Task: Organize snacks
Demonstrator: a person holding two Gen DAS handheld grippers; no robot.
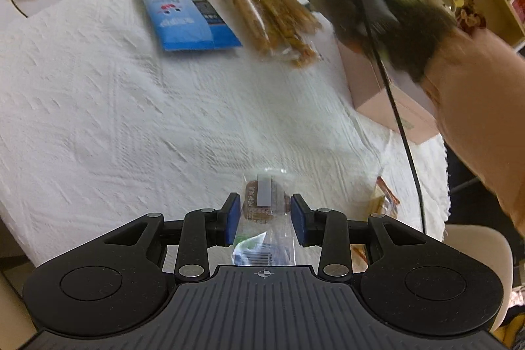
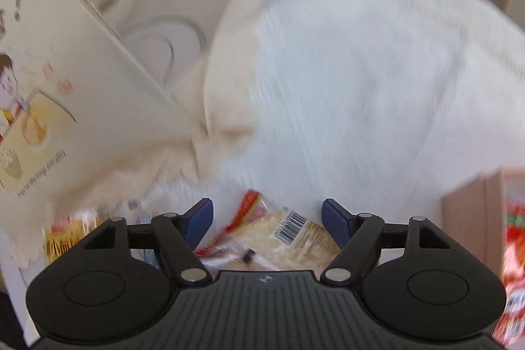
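The left gripper (image 1: 264, 218), jaws spread, straddles a clear-wrapped pastry (image 1: 262, 202) at six o'clock on the white tablecloth (image 1: 115, 120). The right gripper (image 2: 266, 223), also spread, hovers over a barcoded snack packet (image 2: 288, 235). Closing squarely across the wrapper's middle should avoid crushing it.

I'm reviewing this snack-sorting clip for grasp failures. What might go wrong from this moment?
1. The left gripper straddles a slippery clear-wrapped snack; closing may catch only film.
2. The right gripper is open and motion-blurred over a barcoded packet; it might mis-grasp.
3. Its cable may snag the pink box.
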